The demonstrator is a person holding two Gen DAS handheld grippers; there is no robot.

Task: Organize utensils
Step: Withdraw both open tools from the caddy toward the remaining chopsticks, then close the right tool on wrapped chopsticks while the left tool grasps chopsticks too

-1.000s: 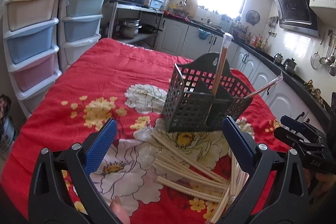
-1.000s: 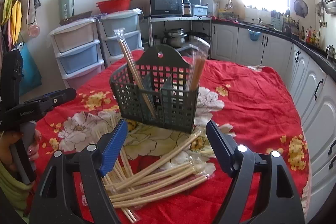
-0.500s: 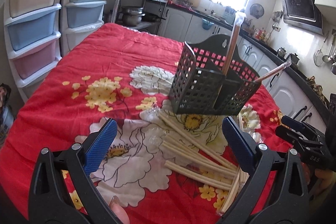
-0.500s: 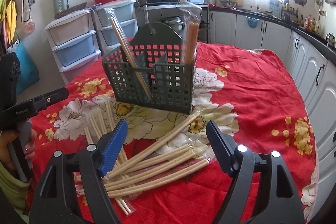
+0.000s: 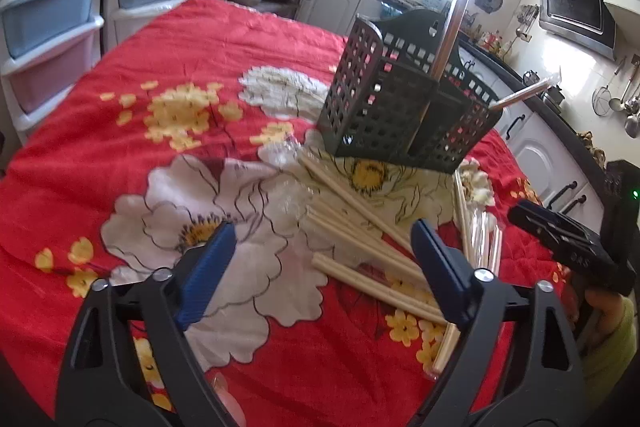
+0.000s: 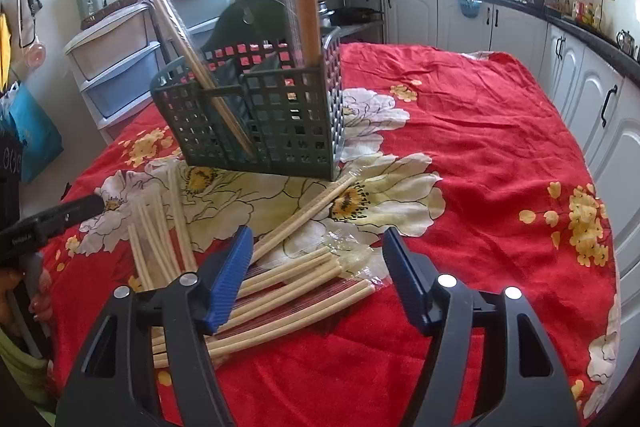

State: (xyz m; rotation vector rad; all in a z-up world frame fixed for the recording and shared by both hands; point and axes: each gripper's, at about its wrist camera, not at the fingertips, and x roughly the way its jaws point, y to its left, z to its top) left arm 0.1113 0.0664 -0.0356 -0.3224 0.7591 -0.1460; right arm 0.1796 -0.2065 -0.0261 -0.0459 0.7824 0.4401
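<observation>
1. The left claw [image 5: 322, 261] and the right claw [image 6: 318, 269] stand wide and empty; their jaws have just been closing, with nothing gripped.
2. Pale wrapped chopsticks [image 6: 296, 291] lie flat on the red floral cloth [image 6: 480, 155] of the counter, fanned in several directions.
3. Behind them stands the dark lattice holder [image 6: 260, 119], two wrapped pairs upright inside.

Left gripper [image 5: 322, 253]: black plastic frame with triangular cut-outs; silver round screws at the finger joints.
Left fingers [image 5: 206, 269]: blue ribbed pads, flat and long.
Right gripper [image 6: 318, 259]: same black frame, same silver screws.
Right fingers [image 6: 230, 277]: blue ribbed pads.
Markings: small pale lettering on the black handle body, too small to read; one green light.
Person's sleeve [image 5: 612, 343]: yellow-green fabric at the wrist.
</observation>
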